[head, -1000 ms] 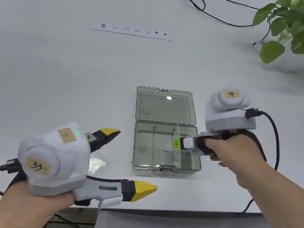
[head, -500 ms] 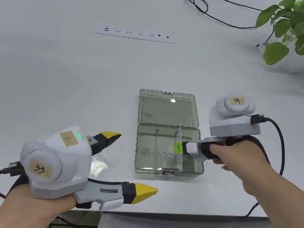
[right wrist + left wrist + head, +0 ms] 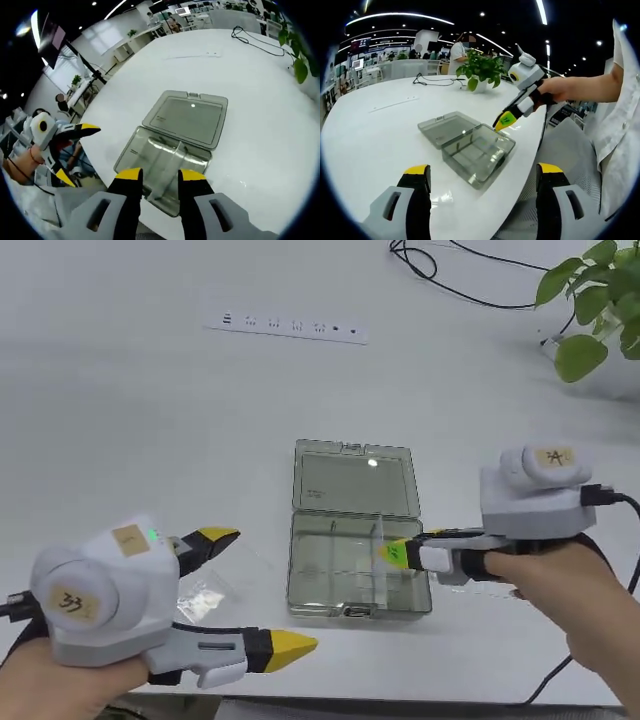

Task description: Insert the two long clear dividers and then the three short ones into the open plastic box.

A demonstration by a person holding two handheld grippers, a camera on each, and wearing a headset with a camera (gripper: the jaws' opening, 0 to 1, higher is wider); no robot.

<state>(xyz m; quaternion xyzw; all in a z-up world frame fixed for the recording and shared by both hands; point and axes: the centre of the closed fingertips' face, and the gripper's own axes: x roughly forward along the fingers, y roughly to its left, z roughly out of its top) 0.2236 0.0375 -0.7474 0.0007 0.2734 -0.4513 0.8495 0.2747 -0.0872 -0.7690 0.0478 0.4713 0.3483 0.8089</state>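
Note:
The clear plastic box (image 3: 355, 575) lies open near the table's front edge, its lid (image 3: 355, 475) flat behind it. Clear dividers (image 3: 378, 558) stand upright inside the base, also visible as ridges in the box (image 3: 170, 150). My right gripper (image 3: 393, 553) hovers just above the box's right side, pointing left, its jaws a little apart with nothing between them (image 3: 160, 175). My left gripper (image 3: 255, 590) is wide open at the front left, well clear of the box (image 3: 477, 145). Small clear pieces (image 3: 200, 595) lie on the table between its jaws.
A white power strip (image 3: 290, 325) lies at the far side of the table. A black cable (image 3: 450, 270) and a potted plant (image 3: 600, 300) are at the back right. The table's front edge runs just below the box.
My right gripper has drawn back to the right, off the middle of the box, leaving a divider standing inside. The left gripper stays open in place; the head camera has shifted.

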